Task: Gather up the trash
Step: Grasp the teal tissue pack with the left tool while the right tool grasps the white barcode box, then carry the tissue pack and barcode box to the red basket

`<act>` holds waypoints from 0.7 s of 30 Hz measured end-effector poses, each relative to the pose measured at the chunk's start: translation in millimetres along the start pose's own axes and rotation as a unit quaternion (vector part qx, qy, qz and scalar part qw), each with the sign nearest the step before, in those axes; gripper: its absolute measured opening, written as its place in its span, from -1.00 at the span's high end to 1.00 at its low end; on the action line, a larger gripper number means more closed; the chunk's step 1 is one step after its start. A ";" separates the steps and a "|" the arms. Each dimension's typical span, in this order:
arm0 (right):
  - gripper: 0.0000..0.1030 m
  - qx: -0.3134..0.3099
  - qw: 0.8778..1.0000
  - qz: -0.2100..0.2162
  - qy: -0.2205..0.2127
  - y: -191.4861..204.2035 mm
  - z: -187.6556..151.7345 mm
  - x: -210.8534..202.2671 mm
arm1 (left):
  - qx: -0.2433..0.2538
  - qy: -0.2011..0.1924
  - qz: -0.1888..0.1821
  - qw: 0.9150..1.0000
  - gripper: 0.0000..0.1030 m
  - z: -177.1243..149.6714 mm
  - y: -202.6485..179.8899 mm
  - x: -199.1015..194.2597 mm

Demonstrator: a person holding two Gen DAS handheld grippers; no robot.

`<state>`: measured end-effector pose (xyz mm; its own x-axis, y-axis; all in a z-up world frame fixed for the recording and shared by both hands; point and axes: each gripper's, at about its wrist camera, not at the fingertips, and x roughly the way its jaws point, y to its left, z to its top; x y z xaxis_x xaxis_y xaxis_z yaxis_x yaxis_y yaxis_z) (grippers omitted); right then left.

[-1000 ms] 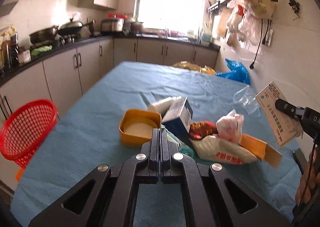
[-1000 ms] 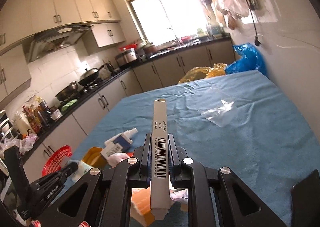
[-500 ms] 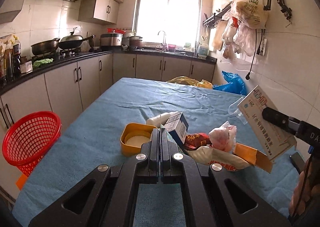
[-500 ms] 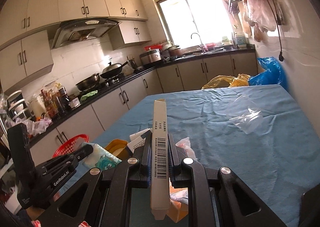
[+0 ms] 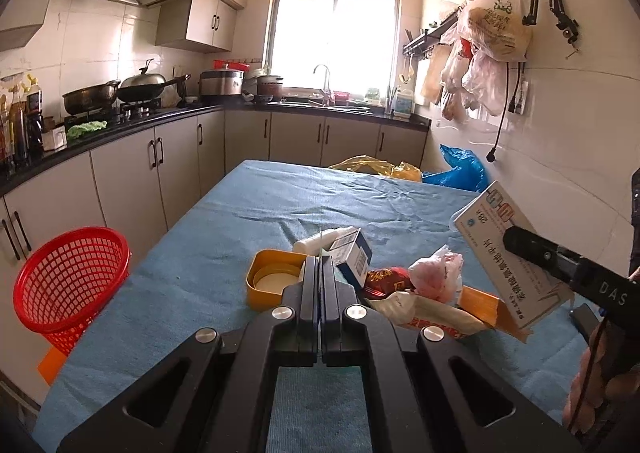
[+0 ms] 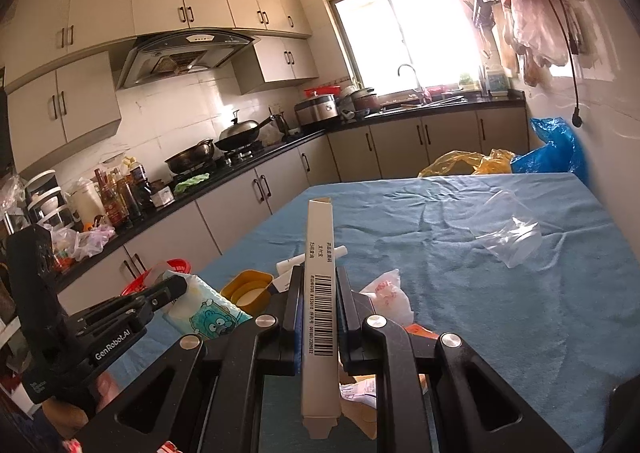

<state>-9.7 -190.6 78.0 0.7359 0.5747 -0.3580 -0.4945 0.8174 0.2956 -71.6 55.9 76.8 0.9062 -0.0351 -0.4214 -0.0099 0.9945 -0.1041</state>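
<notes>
right gripper [image 6: 318, 305]: we had it clamped on the flat box [image 6: 319, 293] edge-on, barcode side facing the camera, lifted clear of the surface [image 6: 500, 293]. Our read: held up ready to carry to the bin.
left gripper [image 6: 182, 285]: jaws fully together in its own view; from the right wrist view it pinched a tissue pack [image 6: 208, 307] with a blue cartoon print. Same intent, we judged.
trash pile: yellow lid [image 5: 272, 279], small blue carton [image 5: 354, 255], red wrapper [image 5: 386, 281], pink bag [image 5: 438, 273] lay just ahead of the left gripper.
clear cup [image 6: 508, 237]: apart from the pile, far side.
red basket [image 5: 68, 285]: beside the surface, left edge; likely the drop target.
change: both views pitched up over the last second, showing more cabinets; grips unchanged.
</notes>
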 end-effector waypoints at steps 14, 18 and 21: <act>0.72 0.028 0.999 0.023 0.017 4.2 -4.9 -0.9 | 0.000 0.006 0.003 1.000 1.00 6.0 5.6 -17.5; 0.72 0.030 0.999 0.039 0.015 18.1 -10.1 -8.4 | -0.004 0.004 0.006 1.000 1.00 8.3 10.6 -23.5; 0.72 0.030 0.998 0.045 0.017 27.8 -11.4 -10.0 | -0.008 0.002 0.009 1.000 1.00 10.3 15.6 -28.0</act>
<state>-36.1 -173.2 79.7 0.6733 0.6477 -0.3567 -0.5288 0.7590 0.3799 -92.8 73.4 96.3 0.9043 -0.0182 -0.4265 -0.0322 0.9933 -0.1107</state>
